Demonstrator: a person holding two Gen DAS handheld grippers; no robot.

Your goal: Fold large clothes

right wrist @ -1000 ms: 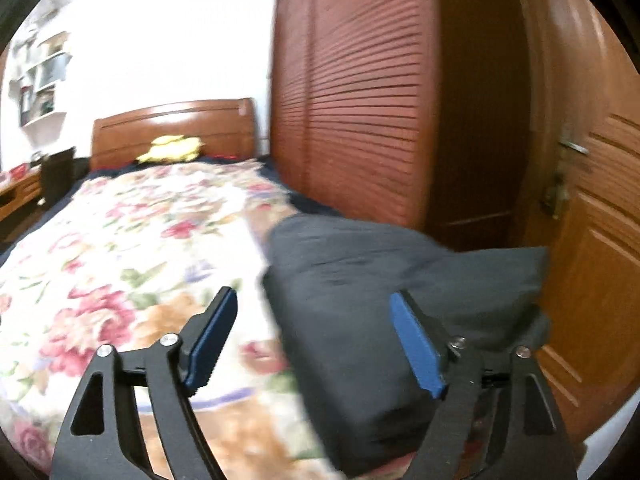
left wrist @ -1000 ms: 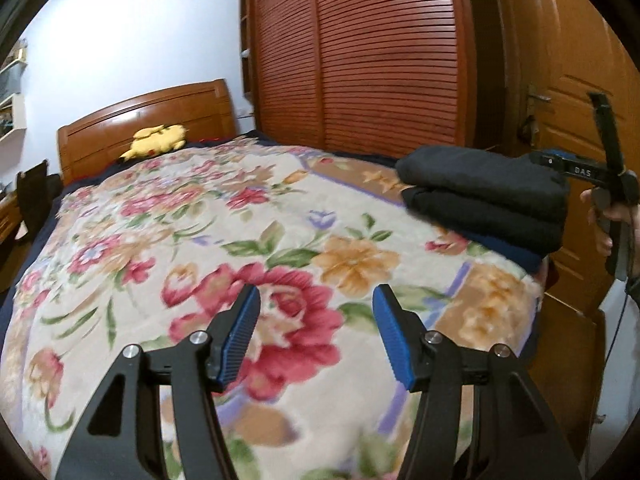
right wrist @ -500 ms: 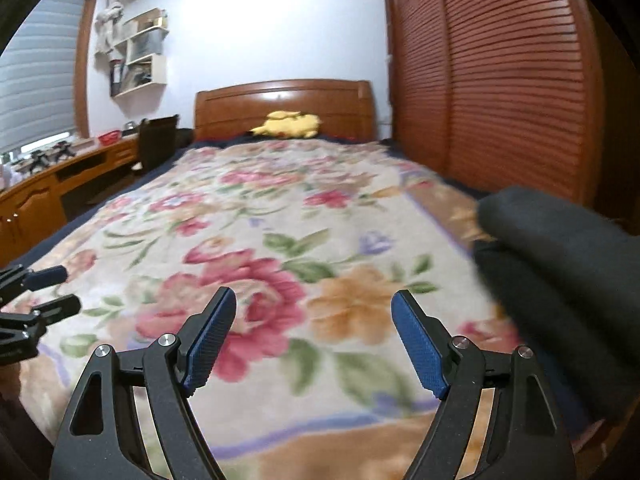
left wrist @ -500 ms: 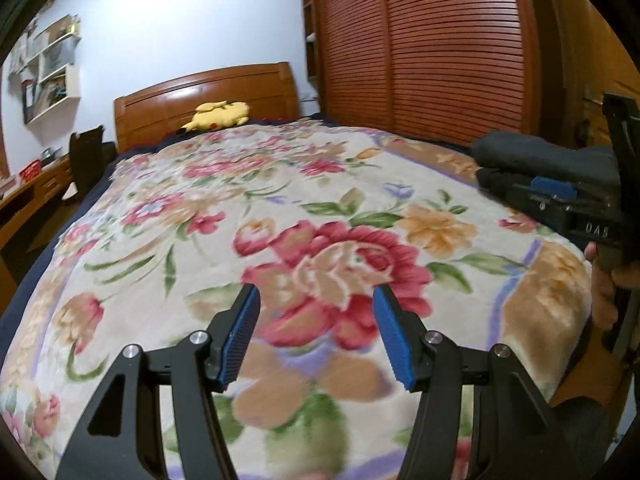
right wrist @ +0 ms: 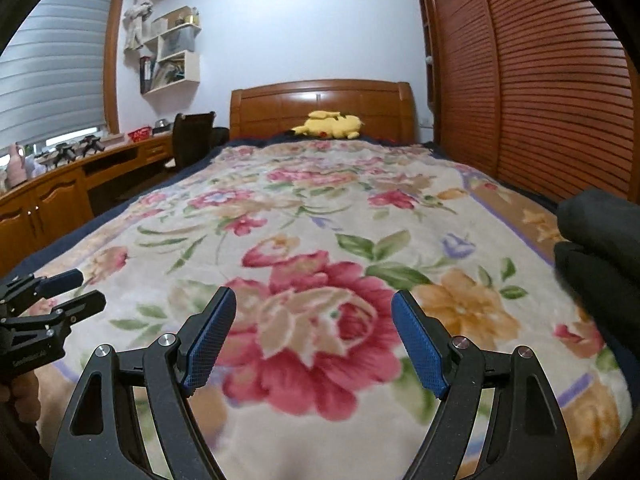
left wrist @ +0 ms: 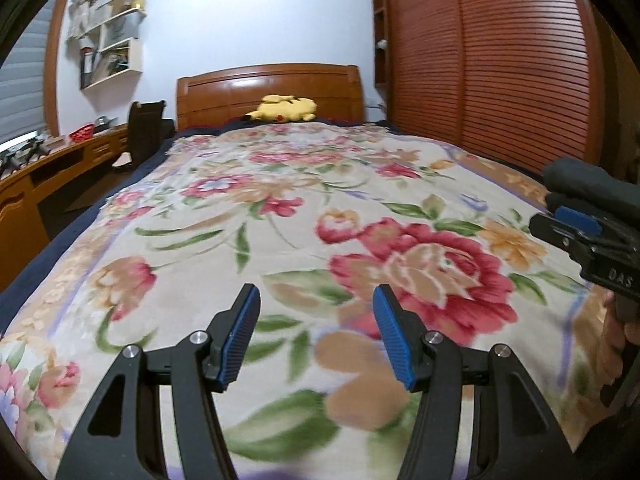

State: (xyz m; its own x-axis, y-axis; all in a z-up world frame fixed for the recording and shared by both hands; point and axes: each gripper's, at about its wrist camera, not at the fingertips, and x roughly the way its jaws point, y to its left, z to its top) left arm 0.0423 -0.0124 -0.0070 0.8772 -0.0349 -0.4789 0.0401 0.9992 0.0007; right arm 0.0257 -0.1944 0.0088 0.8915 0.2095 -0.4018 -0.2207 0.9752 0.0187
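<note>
A stack of folded dark clothes (right wrist: pixel 600 248) lies at the bed's right edge; it also shows at the far right of the left wrist view (left wrist: pixel 588 188). My left gripper (left wrist: pixel 316 336) is open and empty above the floral blanket (left wrist: pixel 280 216). My right gripper (right wrist: pixel 314 340) is open and empty over the blanket's big red rose (right wrist: pixel 312 332), left of the stack. Each gripper shows in the other's view: the right one (left wrist: pixel 576 228) at the right edge, the left one (right wrist: pixel 76 288) at the left edge.
A wooden headboard (right wrist: pixel 320 108) with a yellow plush toy (right wrist: pixel 330 124) is at the far end. A slatted wooden wardrobe (right wrist: pixel 540 80) runs along the right. A wooden desk (right wrist: pixel 60 196) and dark chair (right wrist: pixel 192 140) stand at the left, with wall shelves (right wrist: pixel 172 56) above.
Both grippers swung left, away from the folded dark stack toward the middle of the bed. The stack slid from centre view to the right edge. Both stayed open.
</note>
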